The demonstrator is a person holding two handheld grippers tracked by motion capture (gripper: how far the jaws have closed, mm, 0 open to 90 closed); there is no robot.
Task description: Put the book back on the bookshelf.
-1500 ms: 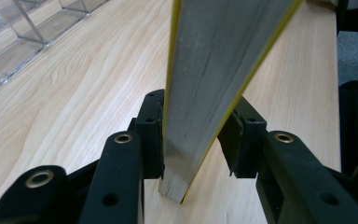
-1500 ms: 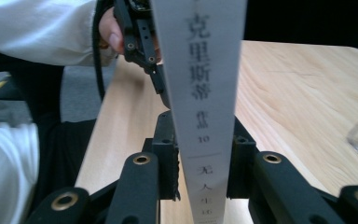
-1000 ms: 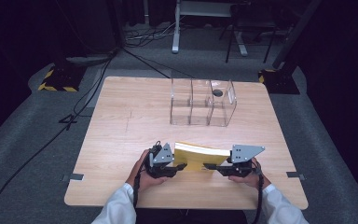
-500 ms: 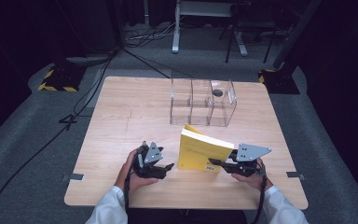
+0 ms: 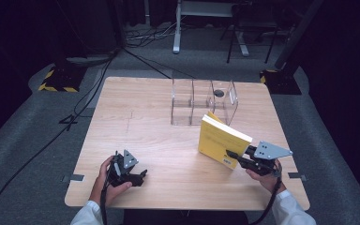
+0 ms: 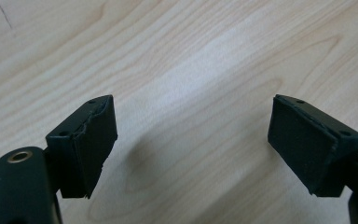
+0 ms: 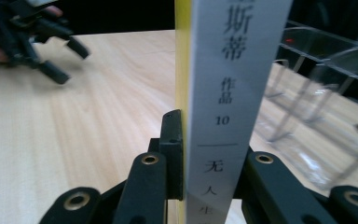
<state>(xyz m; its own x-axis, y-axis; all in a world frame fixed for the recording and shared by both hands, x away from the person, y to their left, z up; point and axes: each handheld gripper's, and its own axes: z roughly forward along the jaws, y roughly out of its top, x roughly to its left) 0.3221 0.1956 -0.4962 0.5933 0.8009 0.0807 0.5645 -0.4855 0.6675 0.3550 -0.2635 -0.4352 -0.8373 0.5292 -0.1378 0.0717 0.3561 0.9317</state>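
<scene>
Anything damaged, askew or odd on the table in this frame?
Nothing looks damaged or spilled. The yellow book is tilted off the table, clamped by its spine in the right gripper. The left gripper is open, near the wood.

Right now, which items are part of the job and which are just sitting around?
In the job:
- yellow book, clamped at its spine in the right tool
- clear compartment organizer, just beyond the book

Lying about:
- left tool, open, nothing in it
- floor cables
- yellow-black striped base
</scene>
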